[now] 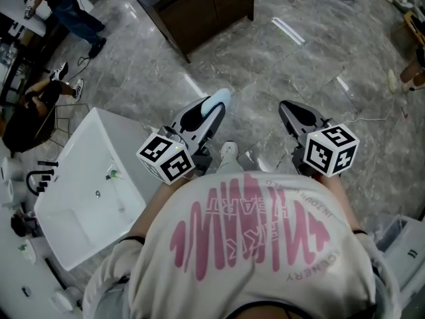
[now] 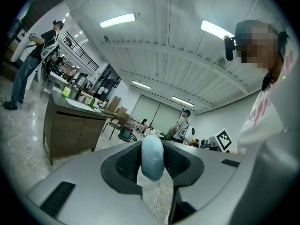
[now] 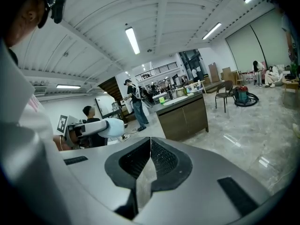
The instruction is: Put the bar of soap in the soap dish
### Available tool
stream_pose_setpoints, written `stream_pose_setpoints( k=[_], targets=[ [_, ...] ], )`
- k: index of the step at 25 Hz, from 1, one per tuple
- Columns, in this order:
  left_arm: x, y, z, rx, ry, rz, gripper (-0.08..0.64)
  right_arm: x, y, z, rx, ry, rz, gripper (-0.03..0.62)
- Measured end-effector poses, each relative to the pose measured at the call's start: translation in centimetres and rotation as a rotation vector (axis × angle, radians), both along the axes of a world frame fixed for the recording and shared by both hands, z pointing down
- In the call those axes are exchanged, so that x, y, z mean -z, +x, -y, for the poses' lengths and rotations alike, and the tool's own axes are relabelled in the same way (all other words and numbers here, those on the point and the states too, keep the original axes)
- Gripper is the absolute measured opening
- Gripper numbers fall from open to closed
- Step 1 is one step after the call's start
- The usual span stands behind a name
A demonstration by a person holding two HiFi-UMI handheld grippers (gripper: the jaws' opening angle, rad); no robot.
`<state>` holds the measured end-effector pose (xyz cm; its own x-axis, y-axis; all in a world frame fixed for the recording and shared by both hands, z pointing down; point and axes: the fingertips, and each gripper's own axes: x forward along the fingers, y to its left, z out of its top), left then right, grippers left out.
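A pale blue bar of soap [image 1: 218,99] sticks out from between the jaws of my left gripper [image 1: 211,111], which is shut on it and held level over the grey marble floor. The left gripper view shows the soap [image 2: 152,159] upright between the two ribbed pads. My right gripper [image 1: 287,107] is beside it to the right, its tips closed together with nothing between them, as the right gripper view [image 3: 150,142] shows. That view also catches the soap [image 3: 110,127] at its left. I cannot make out a soap dish.
A white wash basin [image 1: 70,198] with a black tap [image 1: 36,177] stands at the left, just beside the person's body. A dark wooden cabinet [image 1: 206,5] is ahead. People [image 1: 70,8] stand at the far left. A white bin [image 1: 402,241] is at the lower right.
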<state>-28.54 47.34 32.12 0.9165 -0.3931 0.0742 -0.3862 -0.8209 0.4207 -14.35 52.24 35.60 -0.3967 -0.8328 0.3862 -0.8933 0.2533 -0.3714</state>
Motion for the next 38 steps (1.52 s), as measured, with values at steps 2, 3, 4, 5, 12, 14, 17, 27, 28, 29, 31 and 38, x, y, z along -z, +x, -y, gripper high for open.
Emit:
stream_pose_setpoints(
  k=[2,3,4,5,12,14,17,27,28,29,31,38],
  targets=[
    [0.1,-0.3,1.4,-0.003,0.0,-0.004,0.129,0.1,0.0,1.4,-0.012,0.001,0.003,0.017],
    [0.2,-0.2,2.1,-0.01,0.002,-0.002,0.129,0.1,-0.1,2.2,-0.019,0.002,0.006,0.017],
    [0.3,-0.2,2.8,-0.018,0.007,0.001,0.129,0.2,-0.2,3.0,-0.024,0.004,0.01,0.017],
    [0.5,-0.1,3.6,-0.026,0.013,0.005,0.129,0.4,-0.4,4.0,-0.026,0.007,0.014,0.017],
    [1.7,-1.2,10.0,-0.056,0.034,0.013,0.129,1.6,-2.4,11.1,-0.037,0.031,0.024,0.017],
    [1.7,-1.5,11.9,-0.065,0.038,0.016,0.129,1.6,-3.0,13.0,-0.035,0.034,0.022,0.017],
    [1.7,-1.8,14.4,-0.071,0.043,0.018,0.129,1.3,-3.7,15.2,-0.034,0.03,0.022,0.017],
    [0.6,-2.0,19.8,-0.08,0.043,0.03,0.129,0.1,-3.7,20.2,-0.062,0.028,0.027,0.017],
    [0.5,-1.9,20.2,-0.078,0.041,0.031,0.129,0.0,-3.5,20.6,-0.062,0.027,0.027,0.017],
    [0.5,-1.8,20.6,-0.076,0.04,0.031,0.129,0.0,-3.4,21.0,-0.062,0.026,0.027,0.017],
    [0.5,-1.6,21.4,-0.073,0.041,0.029,0.129,0.0,-3.0,21.7,-0.064,0.026,0.027,0.017],
    [0.2,-0.5,23.4,-0.093,0.021,0.016,0.129,-0.7,-1.5,23.5,-0.078,0.012,0.035,0.017]
  ],
)
